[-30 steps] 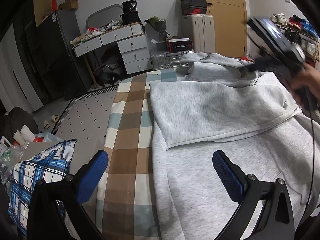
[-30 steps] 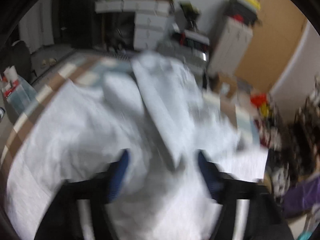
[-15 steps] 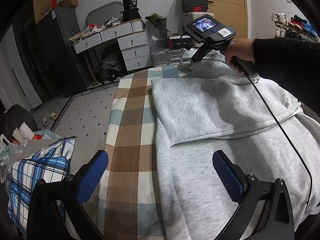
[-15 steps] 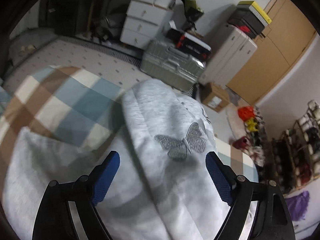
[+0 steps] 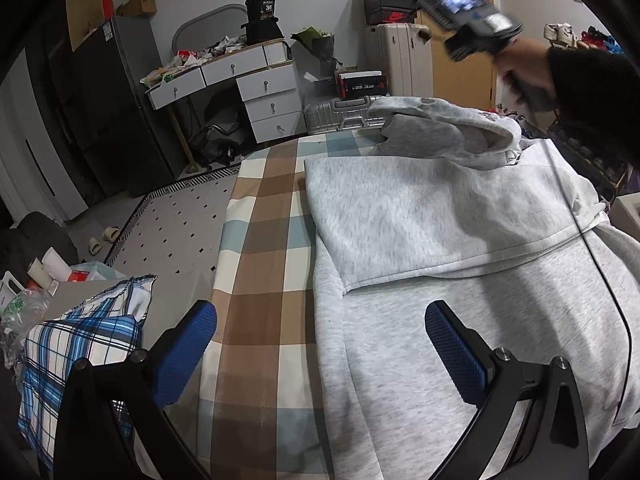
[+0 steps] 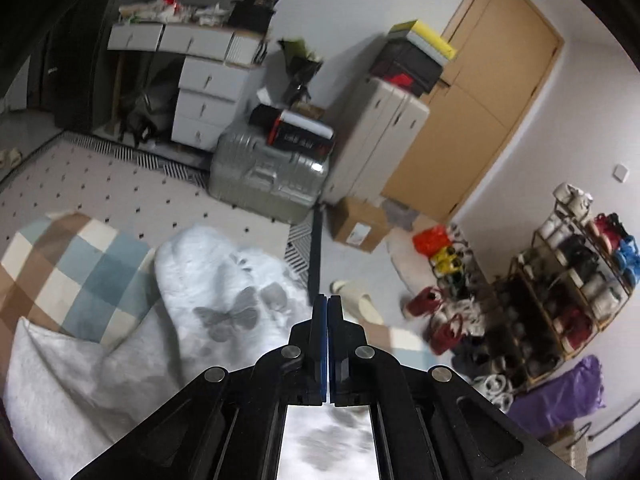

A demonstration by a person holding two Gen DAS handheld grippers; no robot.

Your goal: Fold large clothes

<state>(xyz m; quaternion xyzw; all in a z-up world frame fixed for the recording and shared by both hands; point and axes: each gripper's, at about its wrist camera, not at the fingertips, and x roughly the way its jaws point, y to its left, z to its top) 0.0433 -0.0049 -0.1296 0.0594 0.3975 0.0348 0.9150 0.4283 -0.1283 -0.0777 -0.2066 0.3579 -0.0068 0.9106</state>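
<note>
Since half a sec ago the right gripper (image 6: 324, 304) has snapped together, nothing visible between its pads, and it's gone from down at the hood (image 5: 448, 132) to up in the air above it; left-wrist view shows it blurred, high up by the door (image 5: 452, 20). Left gripper (image 5: 320, 344) hasn't budged: jaws wide apart, hovering over the hoodie (image 5: 440, 240) hem end, gripping nothing.

Hoodie lies flat on the checked bed cover (image 5: 264, 240), one side already folded across the body, hood bunched at the far end, butterfly print (image 6: 228, 314) facing up.

Step in hand, prob: fold hood down onto the body. To do it well: reopen right jaws first, drop onto the hood's far rim, pinch both layers, pull toward the hem in one low sweep so the folded panel underneath doesn't drag. Left could pin the body near the fold line.

Around the hoodie: right gripper's cable (image 5: 608, 280) trails across its right side, could snag or ruck fabric. Suitcase (image 6: 268, 172) and drawers (image 5: 268, 96) sit beyond the hood end, off the bed, well clear. Plaid pillow (image 5: 80, 344) left of the cover, not in the way.
</note>
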